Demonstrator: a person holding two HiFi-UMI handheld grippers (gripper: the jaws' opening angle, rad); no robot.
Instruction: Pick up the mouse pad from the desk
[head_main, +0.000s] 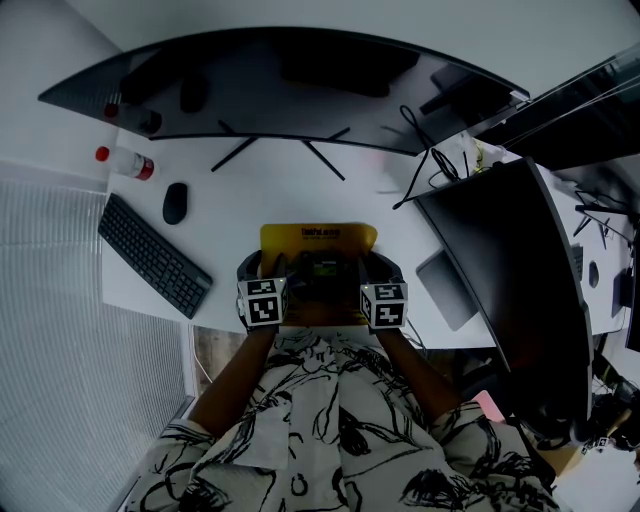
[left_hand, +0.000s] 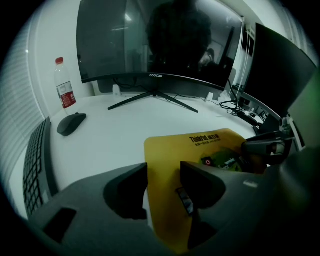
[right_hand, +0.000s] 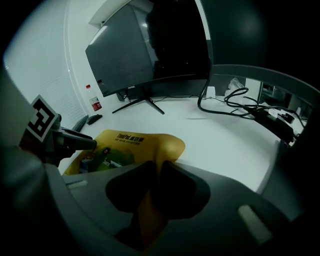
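Observation:
A yellow mouse pad with black print lies on the white desk near its front edge, straight ahead of me. My left gripper is at the pad's left side. In the left gripper view the pad's left edge runs between the jaws of that gripper, with a clear gap on either side. My right gripper is at the pad's right side. In the right gripper view its jaws pinch a raised fold of the pad, whose right corner curls up off the desk.
A black keyboard, a dark mouse and a red-capped bottle are to the left. A wide curved monitor stands at the back on a splayed foot. A second dark screen and cables are to the right.

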